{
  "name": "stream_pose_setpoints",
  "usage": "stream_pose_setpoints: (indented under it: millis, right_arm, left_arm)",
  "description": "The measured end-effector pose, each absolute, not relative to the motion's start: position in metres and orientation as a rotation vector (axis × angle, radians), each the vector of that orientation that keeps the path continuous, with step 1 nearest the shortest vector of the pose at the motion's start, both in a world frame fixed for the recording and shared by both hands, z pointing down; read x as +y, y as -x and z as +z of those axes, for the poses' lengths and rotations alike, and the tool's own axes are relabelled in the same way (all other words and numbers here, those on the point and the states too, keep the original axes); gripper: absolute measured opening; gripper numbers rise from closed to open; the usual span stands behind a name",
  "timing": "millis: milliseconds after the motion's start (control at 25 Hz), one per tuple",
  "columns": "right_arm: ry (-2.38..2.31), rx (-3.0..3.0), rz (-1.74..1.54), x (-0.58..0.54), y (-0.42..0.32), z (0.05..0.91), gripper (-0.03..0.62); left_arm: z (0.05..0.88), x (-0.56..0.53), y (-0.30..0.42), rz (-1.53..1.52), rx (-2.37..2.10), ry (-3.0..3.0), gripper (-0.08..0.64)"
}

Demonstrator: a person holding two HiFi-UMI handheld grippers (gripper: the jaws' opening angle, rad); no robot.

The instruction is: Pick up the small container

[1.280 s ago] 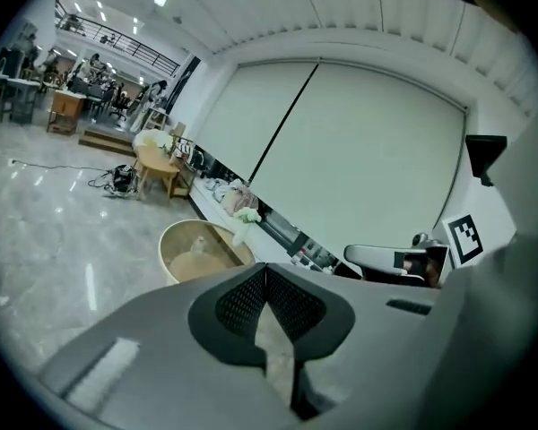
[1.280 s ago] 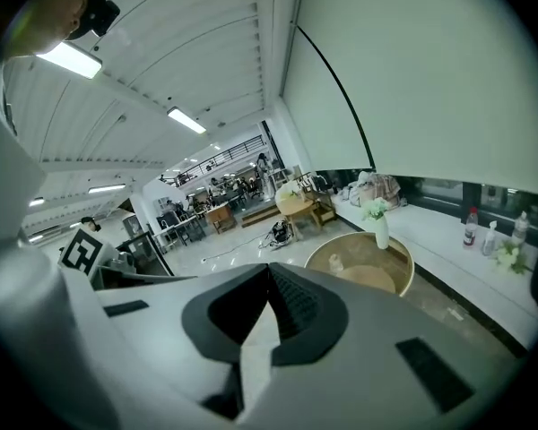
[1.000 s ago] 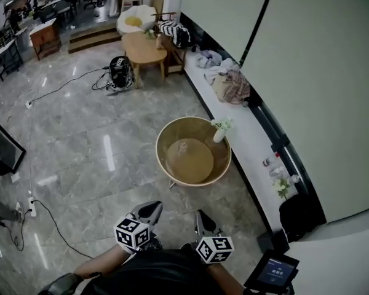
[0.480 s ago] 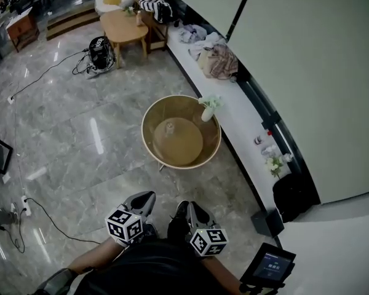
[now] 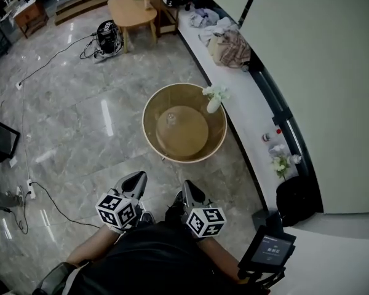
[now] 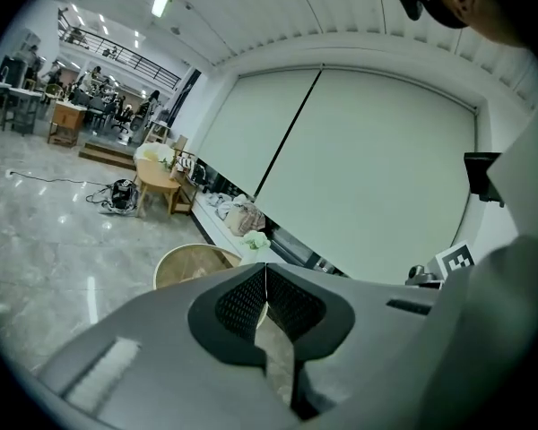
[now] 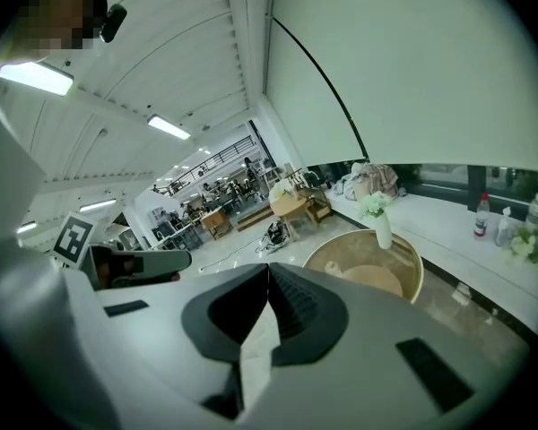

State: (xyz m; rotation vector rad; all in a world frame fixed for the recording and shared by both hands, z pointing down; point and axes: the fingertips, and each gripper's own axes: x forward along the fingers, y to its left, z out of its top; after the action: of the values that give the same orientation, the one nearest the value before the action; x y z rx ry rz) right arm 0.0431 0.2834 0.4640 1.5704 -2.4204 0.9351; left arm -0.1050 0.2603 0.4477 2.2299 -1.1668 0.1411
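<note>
The small container [image 5: 170, 118], pale with a knob on top, stands on the inner disc of a round wooden table [image 5: 149, 106] with a raised rim. A white vase with flowers [image 5: 214, 103] stands at the table's right edge. My left gripper [image 5: 134, 180] and right gripper [image 5: 189, 189] are low in the head view, side by side, well short of the table. Both are shut with nothing between the jaws. The right gripper view shows the right gripper [image 7: 269, 267], the container [image 7: 334, 267] and the vase [image 7: 382, 231] ahead. In the left gripper view the left gripper [image 6: 266, 267] hides part of the table [image 6: 184, 262].
A long white ledge [image 5: 252, 118] runs along the wall at the right, with clothes [image 5: 229, 47], bottles [image 5: 272, 135] and a small plant [image 5: 281, 165]. A black bin [image 5: 295, 195] and a screen [image 5: 268, 249] sit at the lower right. Cables [image 5: 46, 196] lie on the marble floor at the left.
The round table has come nearer and higher in the head view. Both grippers have moved forward toward it and stayed shut.
</note>
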Motion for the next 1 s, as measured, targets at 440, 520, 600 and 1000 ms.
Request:
stream_pose_setpoints:
  millis: [440, 520, 600, 1000]
  right_arm:
    - [-1.412, -2.477, 1.01, 0.212, -0.098, 0.478, 0.006]
    - [-1.403, -2.48, 1.017, 0.207, -0.106, 0.477, 0.006]
    - [-1.396, -2.493, 1.001, 0.203, -0.112, 0.474, 0.006]
    - [-1.332, -2.515, 0.98, 0.189, -0.111, 0.473, 0.006]
  left_arm:
    - [0.455, 0.209, 0.051, 0.133, -1.292, -2.136, 0.003]
    - [0.451, 0.206, 0.044, 0.126, -1.303, -2.129, 0.003]
    - [0.448, 0.205, 0.041, 0.113, -1.321, -2.128, 0.003]
    - [0.446, 0.197, 0.041, 0.065, -1.337, -2.101, 0.003]
